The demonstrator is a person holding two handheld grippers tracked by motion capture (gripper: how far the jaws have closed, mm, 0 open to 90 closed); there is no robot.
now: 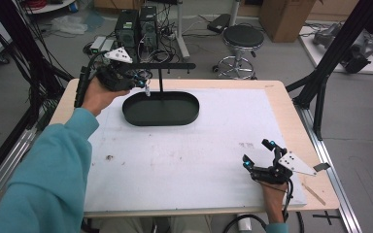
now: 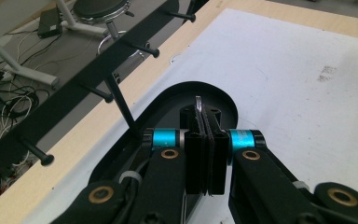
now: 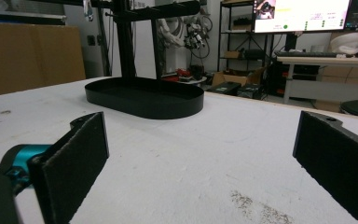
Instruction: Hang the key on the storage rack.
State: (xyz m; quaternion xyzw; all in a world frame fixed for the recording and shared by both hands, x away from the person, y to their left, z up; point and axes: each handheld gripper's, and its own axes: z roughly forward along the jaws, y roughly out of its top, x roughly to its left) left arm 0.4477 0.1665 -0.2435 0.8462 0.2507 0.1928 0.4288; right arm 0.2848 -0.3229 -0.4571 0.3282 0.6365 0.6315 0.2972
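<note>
While your left gripper (image 1: pixel 143 83) hangs above the left end of the black oval tray (image 1: pixel 160 118), its jaws are clamped tight on a small, thin, pale item (image 2: pixel 198 105); in the left gripper view that item is a narrow sliver poking out from between the pads, and what exactly it is cannot be told. Above the tray stands a black rack (image 1: pixel 167 66), a post with a horizontal bar, and its pegs (image 2: pixel 99 93) appear bare. Judging from this, the pick-up is done and the item is lifted clear of the tray, while hanging it on a peg appears to be what remains. Your right gripper (image 1: pixel 260 157) rests low near the table's (image 1: pixel 184 155) front right corner, jaws spread wide with nothing between them, well apart from the tray.
</note>
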